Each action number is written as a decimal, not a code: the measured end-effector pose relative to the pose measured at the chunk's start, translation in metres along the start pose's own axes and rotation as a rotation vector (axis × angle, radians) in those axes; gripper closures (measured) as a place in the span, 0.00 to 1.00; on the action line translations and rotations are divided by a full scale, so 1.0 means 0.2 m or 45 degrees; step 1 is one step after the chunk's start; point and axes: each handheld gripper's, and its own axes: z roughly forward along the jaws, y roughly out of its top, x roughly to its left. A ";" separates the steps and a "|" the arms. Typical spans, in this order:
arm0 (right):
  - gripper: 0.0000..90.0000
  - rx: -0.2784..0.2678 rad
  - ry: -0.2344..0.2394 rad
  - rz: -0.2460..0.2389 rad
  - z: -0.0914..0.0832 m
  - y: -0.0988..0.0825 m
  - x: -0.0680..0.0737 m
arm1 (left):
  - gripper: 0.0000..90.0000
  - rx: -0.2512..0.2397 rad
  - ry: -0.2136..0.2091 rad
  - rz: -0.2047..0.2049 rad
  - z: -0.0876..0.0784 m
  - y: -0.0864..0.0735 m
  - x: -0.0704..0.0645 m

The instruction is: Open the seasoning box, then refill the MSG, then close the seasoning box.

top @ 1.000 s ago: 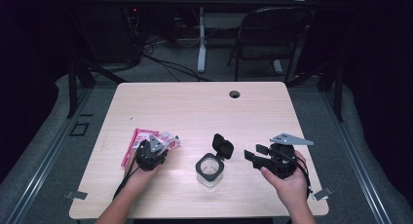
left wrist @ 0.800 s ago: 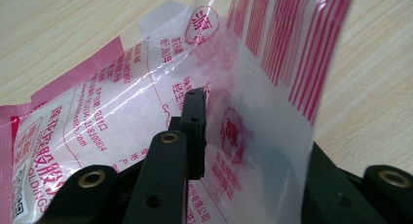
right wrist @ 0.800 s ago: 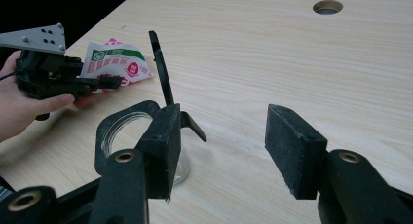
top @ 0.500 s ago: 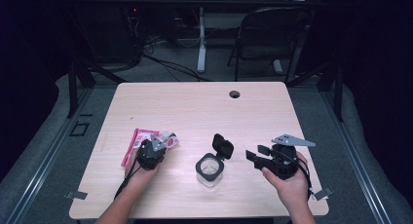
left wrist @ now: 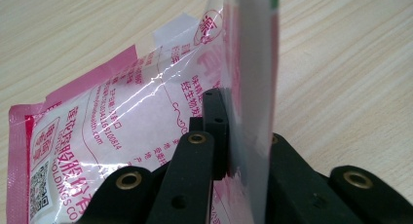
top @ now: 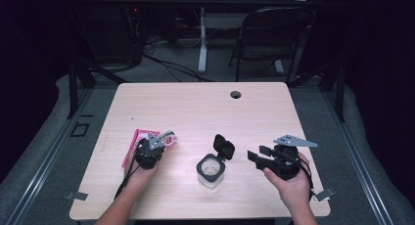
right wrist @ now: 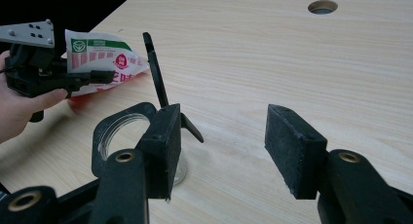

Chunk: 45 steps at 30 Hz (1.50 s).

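1. Pink-and-white printed plastic packet lies at the wooden table's left side; left gripper, jaws having just closed, pinches its edge, probably for lifting.
2. Right gripper waits spread beside the open clear flip-lid jar, likely to steady it.

Lab: dark curtains, cables, lone table.

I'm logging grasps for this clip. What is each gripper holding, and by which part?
The left gripper has just closed on the pink-and-white packet, pinching a raised edge of it. The right gripper stands open, holding nothing.
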 end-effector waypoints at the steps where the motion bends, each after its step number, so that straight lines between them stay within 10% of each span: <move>1: 0.53 -0.001 0.000 0.000 0.00 0.00 0.00 | 1.00 -0.009 -0.001 -0.004 -0.01 0.00 0.00; 27: 0.53 0.002 0.012 -0.006 0.02 0.01 0.00 | 1.00 -0.121 -0.066 -0.165 -0.15 0.01 0.13; 45: 0.53 0.007 0.039 -0.023 0.05 0.03 0.02 | 1.00 -0.189 -0.014 -0.210 -0.31 0.01 0.24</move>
